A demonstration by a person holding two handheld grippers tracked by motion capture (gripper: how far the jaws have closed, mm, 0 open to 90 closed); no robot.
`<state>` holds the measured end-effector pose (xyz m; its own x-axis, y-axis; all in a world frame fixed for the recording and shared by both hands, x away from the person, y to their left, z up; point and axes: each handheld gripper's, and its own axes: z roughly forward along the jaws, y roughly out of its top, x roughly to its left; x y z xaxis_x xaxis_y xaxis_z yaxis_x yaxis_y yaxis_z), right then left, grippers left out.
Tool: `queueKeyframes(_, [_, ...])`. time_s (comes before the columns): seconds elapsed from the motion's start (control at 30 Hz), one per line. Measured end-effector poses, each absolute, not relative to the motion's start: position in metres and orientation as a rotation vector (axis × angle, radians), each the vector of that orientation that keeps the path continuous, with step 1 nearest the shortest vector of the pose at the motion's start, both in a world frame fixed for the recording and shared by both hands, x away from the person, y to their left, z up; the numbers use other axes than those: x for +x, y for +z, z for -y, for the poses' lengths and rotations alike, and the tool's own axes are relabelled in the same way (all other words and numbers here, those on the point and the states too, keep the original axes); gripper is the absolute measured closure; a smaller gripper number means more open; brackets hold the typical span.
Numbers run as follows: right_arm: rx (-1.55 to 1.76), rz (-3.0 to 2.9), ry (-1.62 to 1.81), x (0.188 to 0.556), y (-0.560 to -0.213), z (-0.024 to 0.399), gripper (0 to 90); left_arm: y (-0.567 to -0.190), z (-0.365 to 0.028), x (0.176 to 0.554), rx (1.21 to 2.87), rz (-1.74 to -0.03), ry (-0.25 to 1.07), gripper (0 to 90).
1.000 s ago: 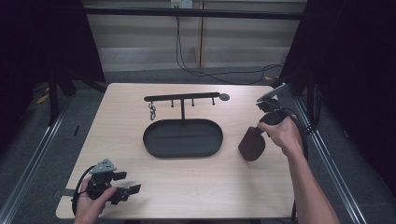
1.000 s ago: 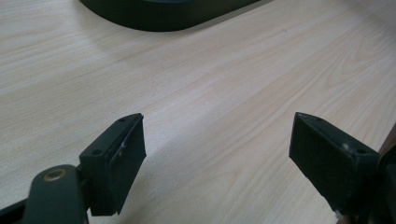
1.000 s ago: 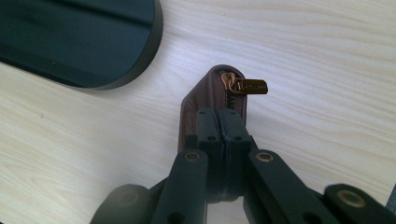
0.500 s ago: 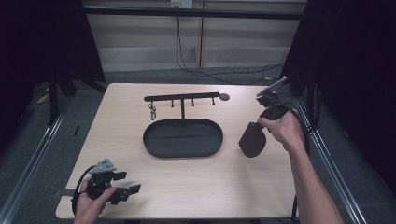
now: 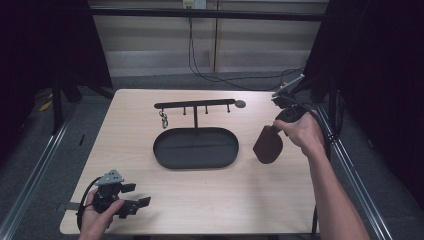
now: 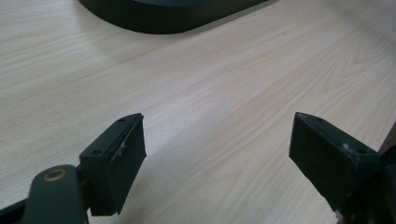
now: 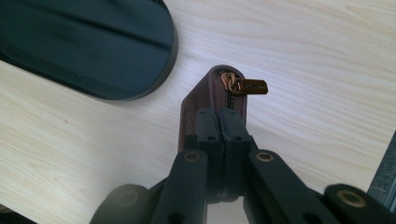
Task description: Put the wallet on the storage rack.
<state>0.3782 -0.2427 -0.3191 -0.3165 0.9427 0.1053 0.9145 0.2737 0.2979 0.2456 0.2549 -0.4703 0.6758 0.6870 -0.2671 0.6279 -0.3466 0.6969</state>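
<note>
The right claw (image 5: 274, 131) is clenched on a small brown leather pouch (image 5: 267, 145), pinching its upper edge so the pouch hangs beneath it at the right side of the desk (image 5: 210, 200), just beside the right end of the dark oval tray (image 5: 196, 148). In the right gripper view the jaws meet tight on the pouch (image 7: 210, 100), with a brass zip pull (image 7: 245, 86) sticking out at its far end and the tray (image 7: 84, 51) off to the upper left. I cannot tell whether the bottom of the pouch touches the wood or hangs clear of it.

The left claw (image 5: 137, 205) rests near the front left corner of the desk, released, its jaws wide apart over bare wood (image 6: 210, 107) and holding nothing.

Behind the tray stands a black rack (image 5: 195, 106) with short pegs, and a small metal clasp (image 5: 163, 120) hangs at its left end.

As I judge it, the pick-up is done and the grip looks secure. What is left is the carry and the placing, likely into the tray or onto a peg of the rack, and then the release
</note>
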Motion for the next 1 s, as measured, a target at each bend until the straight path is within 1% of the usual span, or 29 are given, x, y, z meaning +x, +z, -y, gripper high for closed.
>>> queueKeyframes(0.33, [1.714,-2.453,0.494,0.386,-0.309,0.225,88.3,-0.472,-0.256,0.246,2.061,-1.02,0.076,18.5])
queueKeyframes(0.67, [1.666,-2.478,0.527,0.392,-0.315,0.201,88.4,-0.471,-0.255,0.246,2.066,-1.015,0.078,18.3])
queueKeyframes(1.0, [1.654,-2.499,0.588,0.402,-0.313,0.183,88.4,-0.472,-0.256,0.246,2.068,-1.013,0.079,18.3])
